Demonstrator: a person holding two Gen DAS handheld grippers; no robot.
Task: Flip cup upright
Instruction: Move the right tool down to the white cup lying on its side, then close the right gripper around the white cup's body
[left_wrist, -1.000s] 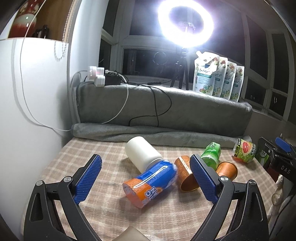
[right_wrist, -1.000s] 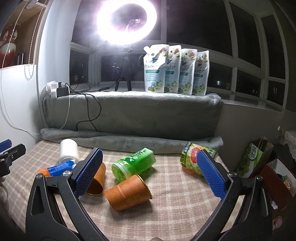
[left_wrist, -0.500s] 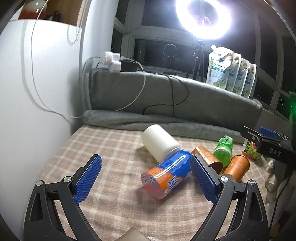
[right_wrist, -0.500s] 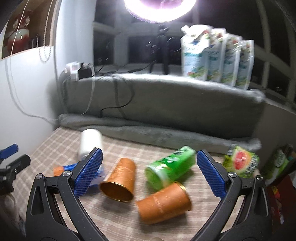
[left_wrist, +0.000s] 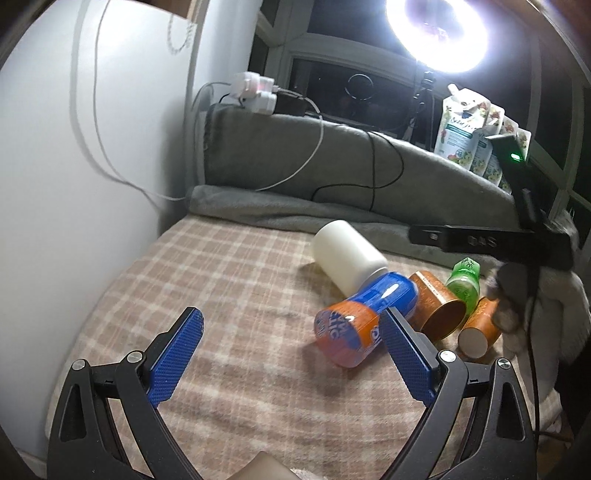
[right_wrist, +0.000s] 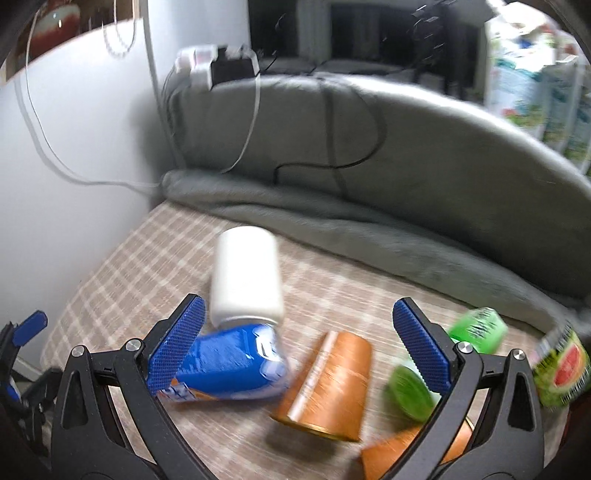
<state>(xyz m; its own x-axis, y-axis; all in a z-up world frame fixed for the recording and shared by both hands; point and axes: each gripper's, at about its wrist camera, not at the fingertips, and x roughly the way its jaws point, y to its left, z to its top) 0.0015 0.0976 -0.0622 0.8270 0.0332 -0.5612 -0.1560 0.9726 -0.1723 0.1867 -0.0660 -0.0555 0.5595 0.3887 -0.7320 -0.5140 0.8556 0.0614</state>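
Note:
Several cups lie on their sides on the checked blanket (left_wrist: 229, 302). A copper cup (right_wrist: 328, 384) lies between my open right gripper's (right_wrist: 295, 343) blue pads, its mouth toward me; it also shows in the left wrist view (left_wrist: 437, 304). A second copper cup (left_wrist: 478, 328) lies to its right, partly hidden behind my right gripper's frame (right_wrist: 399, 450). A white cup (left_wrist: 347, 256) and a blue-orange cup (left_wrist: 362, 317) lie to the left. My left gripper (left_wrist: 291, 354) is open and empty, above the blanket left of the pile.
A green cup (right_wrist: 443, 365) and a watermelon-print cup (right_wrist: 563, 369) lie at the right. A grey cushion (left_wrist: 332, 162) with cables backs the bed. A white wall (left_wrist: 74, 184) stands at the left. A ring light (left_wrist: 437, 33) shines above.
My right gripper has moved forward, down and left, bringing the copper cup between its pads. My left gripper has swung left and tilted, so the pile sits further right.

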